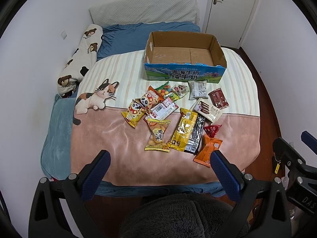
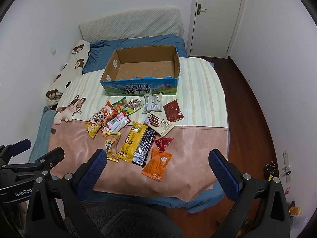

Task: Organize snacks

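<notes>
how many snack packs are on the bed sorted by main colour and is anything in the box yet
Yellow packs: 4
Red packs: 4
White packs: 3
Orange pack: 1
Green candy bag: 1
Black pack: 1
Total: 14 packs, some overlapping, so the count is approximate.
Box: 0 inside.

The left gripper (image 1: 160, 156) is wide open and holds nothing. The right gripper (image 2: 157, 154) is wide open too. They sit side by side, both empty.
</notes>
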{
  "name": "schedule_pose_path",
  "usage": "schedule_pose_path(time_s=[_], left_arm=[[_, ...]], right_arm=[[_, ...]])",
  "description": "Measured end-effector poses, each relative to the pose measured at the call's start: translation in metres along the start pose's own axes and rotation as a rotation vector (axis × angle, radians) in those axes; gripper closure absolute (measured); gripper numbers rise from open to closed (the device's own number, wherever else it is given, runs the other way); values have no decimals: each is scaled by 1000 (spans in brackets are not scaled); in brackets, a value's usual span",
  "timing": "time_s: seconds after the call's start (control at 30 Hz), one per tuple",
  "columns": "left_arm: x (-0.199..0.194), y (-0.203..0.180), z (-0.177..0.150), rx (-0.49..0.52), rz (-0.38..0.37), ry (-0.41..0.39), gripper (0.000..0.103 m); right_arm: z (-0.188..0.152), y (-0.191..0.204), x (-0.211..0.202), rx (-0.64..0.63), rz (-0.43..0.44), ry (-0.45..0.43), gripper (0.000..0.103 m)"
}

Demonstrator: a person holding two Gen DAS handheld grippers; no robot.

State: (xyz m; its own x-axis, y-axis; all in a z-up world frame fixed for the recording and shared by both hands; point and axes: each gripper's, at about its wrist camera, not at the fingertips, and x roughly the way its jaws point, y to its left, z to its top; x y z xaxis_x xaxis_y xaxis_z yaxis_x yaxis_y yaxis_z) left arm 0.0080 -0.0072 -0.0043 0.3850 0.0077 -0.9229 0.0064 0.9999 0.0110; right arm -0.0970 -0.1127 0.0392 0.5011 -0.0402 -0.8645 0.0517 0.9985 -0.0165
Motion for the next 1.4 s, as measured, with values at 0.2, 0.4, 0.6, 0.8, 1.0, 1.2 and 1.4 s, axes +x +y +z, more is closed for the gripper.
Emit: schedule_pose_path(time_s=[0.2, 0.4, 0.6, 0.8, 1.0, 1.2, 1.4], left_arm=[[0, 0, 0, 0, 2, -4, 0], [0, 0, 1, -4, 3, -2, 0], [-1, 0, 0, -4, 1, -2, 0], [7, 5, 5, -25, 15, 3, 0], [58, 46, 24, -141, 136, -17, 0], [140, 69, 21, -169, 175, 134, 0], [215, 70, 15, -154, 155, 285, 0]], right_arm=[[1, -5, 0, 10, -3, 0, 0], [2, -7, 0, 14, -2, -2, 0], [2, -9, 1, 21, -1, -3, 0], [7, -18, 17, 64, 16, 11, 0], [6, -33, 82, 150, 87, 120, 0], [-8, -29, 188, 231, 162, 288, 0], [-16, 6, 282, 286, 258, 391, 0]])
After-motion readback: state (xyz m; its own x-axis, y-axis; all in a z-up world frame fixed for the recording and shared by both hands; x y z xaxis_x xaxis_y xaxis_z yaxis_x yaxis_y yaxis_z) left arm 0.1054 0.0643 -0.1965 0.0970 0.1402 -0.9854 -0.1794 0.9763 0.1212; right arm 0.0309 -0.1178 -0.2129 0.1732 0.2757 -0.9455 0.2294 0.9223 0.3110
